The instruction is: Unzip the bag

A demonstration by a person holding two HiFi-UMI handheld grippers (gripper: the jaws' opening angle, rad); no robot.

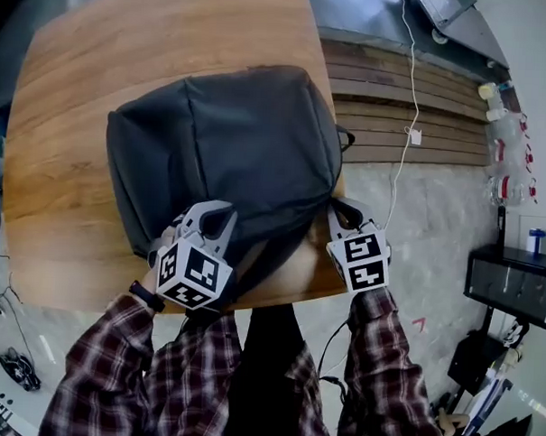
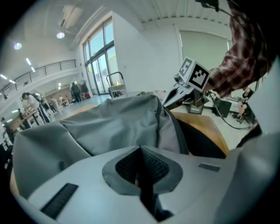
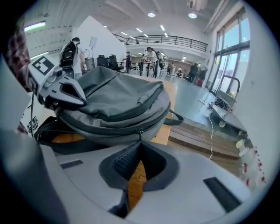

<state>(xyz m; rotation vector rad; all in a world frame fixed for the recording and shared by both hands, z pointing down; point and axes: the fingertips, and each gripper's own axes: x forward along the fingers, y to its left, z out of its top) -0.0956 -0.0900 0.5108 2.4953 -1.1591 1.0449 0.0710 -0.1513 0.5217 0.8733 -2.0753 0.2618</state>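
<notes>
A dark grey bag lies flat across the middle of a round wooden table, its bulk reaching toward the table's 5 o'clock edge. Its carry loop sticks out at the bag's 3 o'clock side. The left gripper rests on the bag at about 7 o'clock of it in the head view. Its claw is closed, tips meeting against the grey fabric. Only a dark slit shows behind the tips, and I cannot tell whether any cloth is caught in it. The right gripper sits at the bag's 4 o'clock corner, right by the table's rim. Its claw is drawn narrow, the tips pinched together on the lower end of the zipper pull, which hangs from the closed zip line running round the bag's side. Bare wood shows through the wedge behind those tips. A black strap trails from under the bag toward 6 o'clock, between the two plaid sleeves. Off the table at 2 o'clock, a white cable runs down over wooden steps.
</notes>
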